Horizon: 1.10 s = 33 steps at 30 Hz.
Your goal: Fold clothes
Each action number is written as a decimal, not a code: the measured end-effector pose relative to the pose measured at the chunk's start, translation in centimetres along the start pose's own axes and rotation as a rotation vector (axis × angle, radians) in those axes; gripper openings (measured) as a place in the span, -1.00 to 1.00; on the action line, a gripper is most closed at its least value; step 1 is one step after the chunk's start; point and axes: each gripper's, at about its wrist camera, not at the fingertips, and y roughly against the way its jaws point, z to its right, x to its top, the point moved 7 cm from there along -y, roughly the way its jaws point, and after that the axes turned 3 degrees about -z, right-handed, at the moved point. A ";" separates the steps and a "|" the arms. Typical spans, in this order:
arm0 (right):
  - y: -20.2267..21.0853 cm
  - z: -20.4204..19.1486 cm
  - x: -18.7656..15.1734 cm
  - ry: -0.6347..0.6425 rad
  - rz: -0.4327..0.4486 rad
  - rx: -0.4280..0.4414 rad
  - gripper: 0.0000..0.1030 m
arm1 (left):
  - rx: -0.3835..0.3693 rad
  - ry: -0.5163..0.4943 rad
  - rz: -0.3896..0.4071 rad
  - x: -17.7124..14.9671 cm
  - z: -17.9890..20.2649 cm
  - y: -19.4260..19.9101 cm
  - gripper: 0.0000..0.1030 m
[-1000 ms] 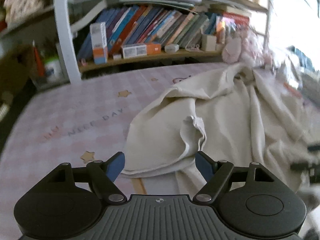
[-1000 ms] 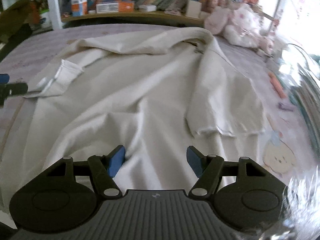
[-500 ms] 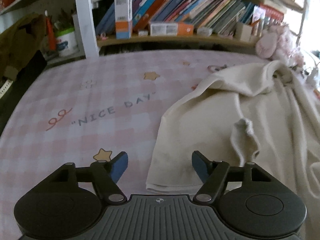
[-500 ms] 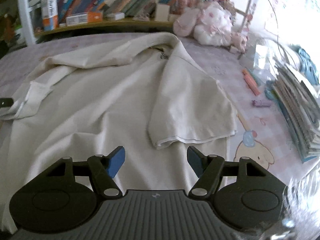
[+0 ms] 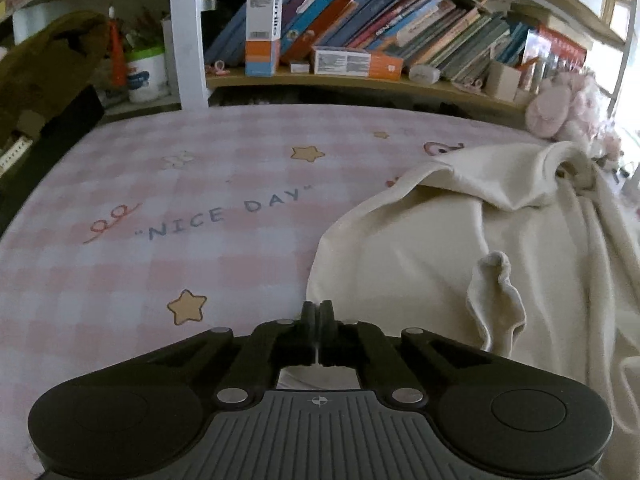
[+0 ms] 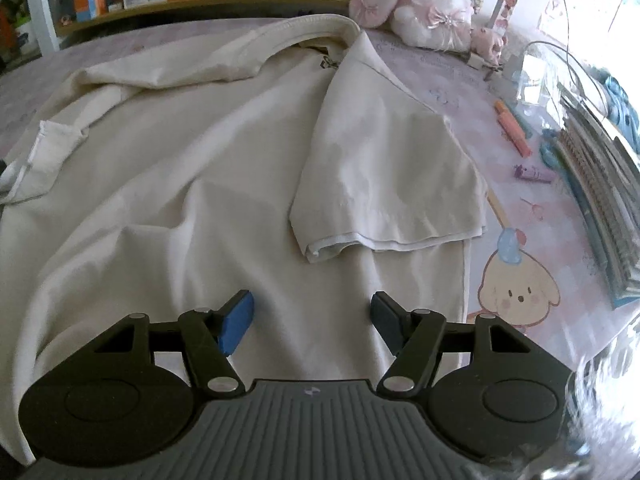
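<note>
A cream short-sleeved shirt [image 5: 440, 240] lies rumpled on a pink checked bed sheet [image 5: 160, 200]. My left gripper [image 5: 318, 310] is shut on the shirt's near left corner at the hem, and white cloth shows under the closed fingers. One sleeve cuff [image 5: 496, 300] stands crumpled just right of it. In the right wrist view the shirt [image 6: 200, 160] fills the middle. My right gripper [image 6: 312, 316] hovers open over its lower body with only flat cloth between the blue pads [image 6: 236, 320]. The other sleeve [image 6: 392, 184] lies folded inward just ahead of it.
A low shelf of books and boxes [image 5: 360, 40] runs along the far edge of the bed. Pink plush toys [image 6: 424, 0] sit at the far right corner. A stack of notebooks [image 6: 600, 184] and some pens [image 6: 512, 128] lie on the sheet right of the shirt.
My left gripper shifted left to the shirt's hem corner, then its jaws closed on it. My right gripper drifted right toward the folded sleeve and stayed open.
</note>
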 end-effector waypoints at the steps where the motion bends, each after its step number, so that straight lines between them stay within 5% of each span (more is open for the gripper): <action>1: 0.0 -0.1 0.0 0.000 -0.001 0.001 0.23 | 0.013 0.017 0.022 0.6 -0.9 0.2 -1.00; 9: -0.3 -1.1 0.3 0.014 -0.009 0.044 0.24 | 0.141 0.012 0.168 9.7 -9.1 -0.1 -1.00; 13: -0.6 -2.5 0.7 0.032 -0.012 0.079 0.24 | 0.243 -0.042 0.181 13.4 -11.8 -2.2 -1.00; 19: -0.5 -4.8 1.0 0.045 -0.024 0.123 0.24 | 0.335 0.025 0.201 17.2 -15.8 -3.4 -1.00; 24: 0.5 -6.2 0.9 0.102 0.008 0.132 0.22 | 0.378 0.064 0.199 17.2 -18.7 -3.0 -0.99; 28: 1.2 -5.8 1.6 0.117 0.059 0.123 0.22 | 0.383 0.103 0.172 15.4 -20.3 -2.3 -0.79; 33: 1.2 -5.3 3.0 0.197 0.109 0.096 0.22 | 0.260 0.097 0.211 10.5 -17.9 1.6 -0.51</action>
